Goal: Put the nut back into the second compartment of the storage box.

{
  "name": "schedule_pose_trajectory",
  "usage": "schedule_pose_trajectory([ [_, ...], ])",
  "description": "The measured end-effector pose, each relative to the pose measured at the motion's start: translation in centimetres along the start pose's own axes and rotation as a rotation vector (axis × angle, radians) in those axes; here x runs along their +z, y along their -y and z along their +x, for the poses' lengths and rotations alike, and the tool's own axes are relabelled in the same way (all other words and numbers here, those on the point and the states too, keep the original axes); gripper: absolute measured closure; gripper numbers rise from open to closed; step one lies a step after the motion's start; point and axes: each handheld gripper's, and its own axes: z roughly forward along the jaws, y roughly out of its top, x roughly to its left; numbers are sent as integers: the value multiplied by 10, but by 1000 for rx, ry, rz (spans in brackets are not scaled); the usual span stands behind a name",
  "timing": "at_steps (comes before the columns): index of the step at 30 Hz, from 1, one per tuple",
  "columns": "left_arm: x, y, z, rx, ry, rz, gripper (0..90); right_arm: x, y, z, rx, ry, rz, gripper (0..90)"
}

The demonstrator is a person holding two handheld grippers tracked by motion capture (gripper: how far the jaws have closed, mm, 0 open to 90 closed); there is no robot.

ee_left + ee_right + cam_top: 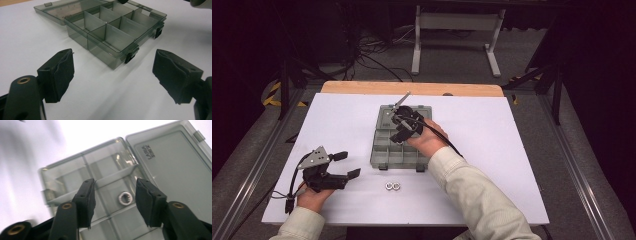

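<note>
Raised lettering is seen on the lid [172, 167] of the compartment box [384, 155], too blurred to read. A nut [125, 198] lies in a far compartment between the parted, empty right gripper [115, 200] jaws. The left gripper [344, 165] is held wide on bare table [512, 150] at near left; two nuts [392, 186] lie by the near edge.

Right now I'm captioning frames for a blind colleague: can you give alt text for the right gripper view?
A small metal nut lies in a compartment of an open, smoky clear organizer box, seen between the right gripper's parted black jaws, which do not touch it. The box's lid lies flat open on the white table.
</note>
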Motion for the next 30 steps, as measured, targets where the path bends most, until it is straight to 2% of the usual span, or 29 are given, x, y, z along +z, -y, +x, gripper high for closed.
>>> schedule_pose_trajectory([
  [3,0,0,0,1,-1,0,183,-11,1,9,-21,-18,-14,447],
  [7,0,0,0,2,1,2,183,-19,4,20,-50,-20,-21,390],
  [8,0,0,1,6,0,2,183,-23,6,26,-66,-16,-24,353],
  [13,-1,0,0,0,0,-2,182,-31,12,37,-74,-34,-41,280],
  [14,0,0,0,0,0,-2,182,-34,15,42,-89,-26,-38,257],
  [19,0,0,0,-1,2,-4,182,-39,22,51,-115,-23,-29,244],
  [30,0,0,0,-2,0,-5,181,-45,36,64,-132,-33,-24,240],
])
